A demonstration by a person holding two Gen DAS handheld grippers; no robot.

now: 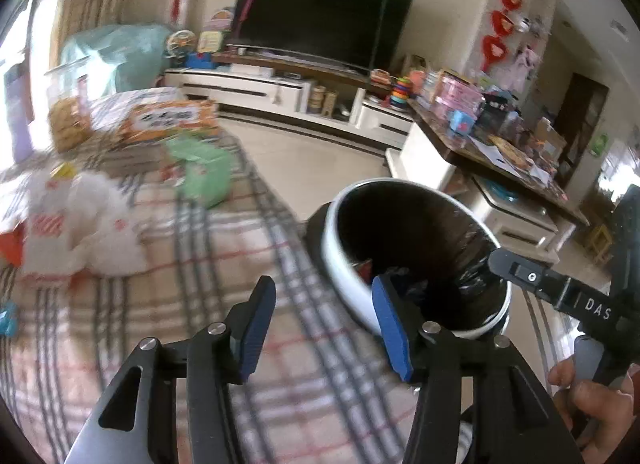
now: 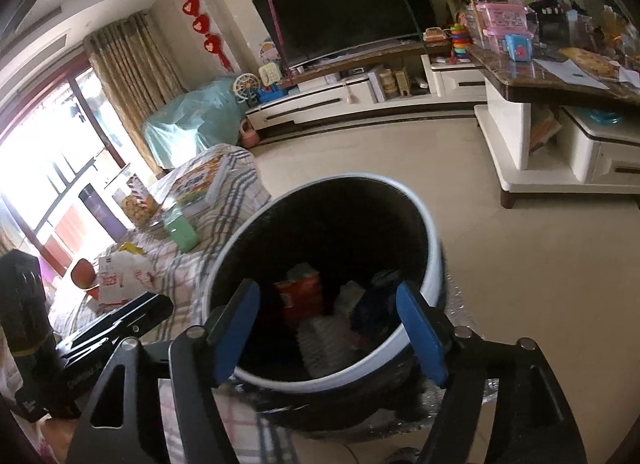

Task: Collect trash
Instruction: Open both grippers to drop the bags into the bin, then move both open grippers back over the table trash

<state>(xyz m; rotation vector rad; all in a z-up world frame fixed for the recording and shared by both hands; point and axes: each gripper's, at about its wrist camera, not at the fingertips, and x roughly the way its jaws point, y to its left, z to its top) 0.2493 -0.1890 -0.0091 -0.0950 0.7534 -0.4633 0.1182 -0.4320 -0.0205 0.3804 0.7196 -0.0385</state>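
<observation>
Checked tablecloth, bin beneath right tongs

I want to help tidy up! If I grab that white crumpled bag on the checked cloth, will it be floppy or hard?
The white bag looks thin and crumpled, so probably floppy and light. It may sag or slip when pinched.

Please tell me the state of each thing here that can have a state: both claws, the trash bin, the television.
Left claw: open, nothing between its fingers.
Right claw: open, empty, above the bin.
Trash bin: no lid, black liner, some trash inside.
Television: screen dark.
White plastic bag: crumpled, lying on the checked cloth.
</observation>
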